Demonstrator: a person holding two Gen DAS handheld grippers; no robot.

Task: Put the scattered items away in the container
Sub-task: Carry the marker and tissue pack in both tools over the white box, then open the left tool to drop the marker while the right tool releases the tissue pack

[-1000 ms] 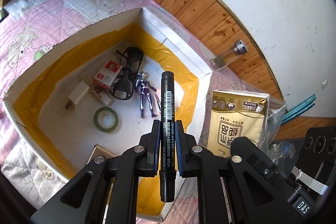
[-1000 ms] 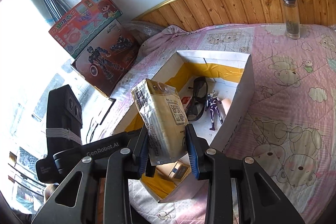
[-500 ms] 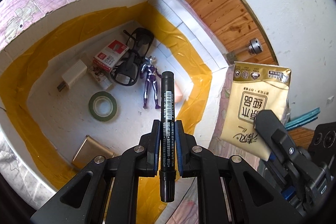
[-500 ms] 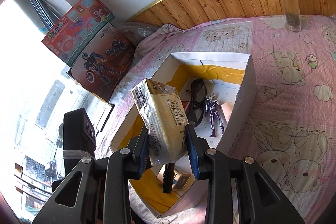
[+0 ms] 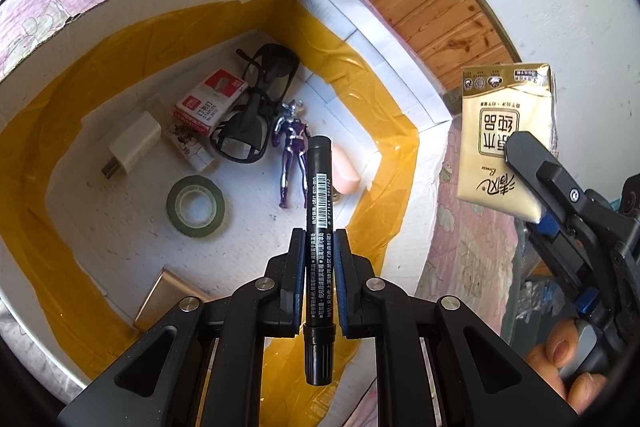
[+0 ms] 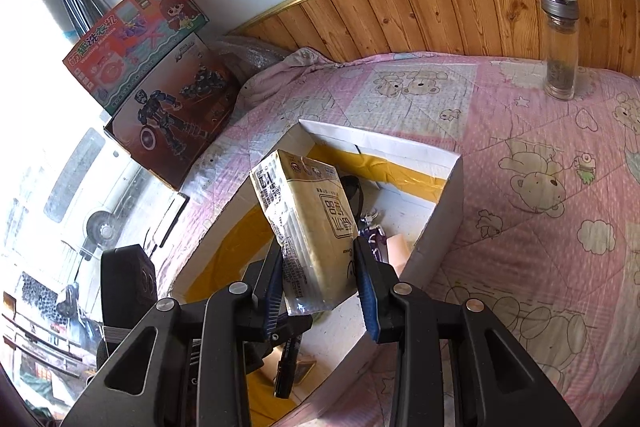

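The black marker (image 5: pixel 318 227) is a stiff, light, smooth-barrelled thing, likely to slip if pinched at one end; the left hand-held gripper (image 5: pixel 318 259) has it clamped about mid-barrel, jaws shut tight on it, cap end pointing forward. It hangs over the open box (image 5: pixel 430 111), above the floor of it and not touching anything.

The tissue pack (image 6: pixel 310 227) is soft and light, its plastic wrap crinkly and apt to slide; a hold across its flat faces suits it, and the right hand-held gripper (image 6: pixel 320 279) has it that way, jaws part closed and pressing on its lower half. It is over the box's near wall, not yet fully above the inside.

The box is white card lined with yellow tape and sits on a pink quilted bed (image 6: pixel 540 227). In it lie a staples box (image 5: pixel 210 101), black glasses (image 5: pixel 256 123), a purple toy figure (image 5: pixel 292 151), a white charger plug (image 5: pixel 134 143), a green tape roll (image 5: pixel 196 205), a gold flat case (image 5: pixel 164 297) and a pinkish piece (image 5: pixel 346 171) I cannot name. A glass bottle (image 6: pixel 560 43) stands upright on the bed, well apart from the box.
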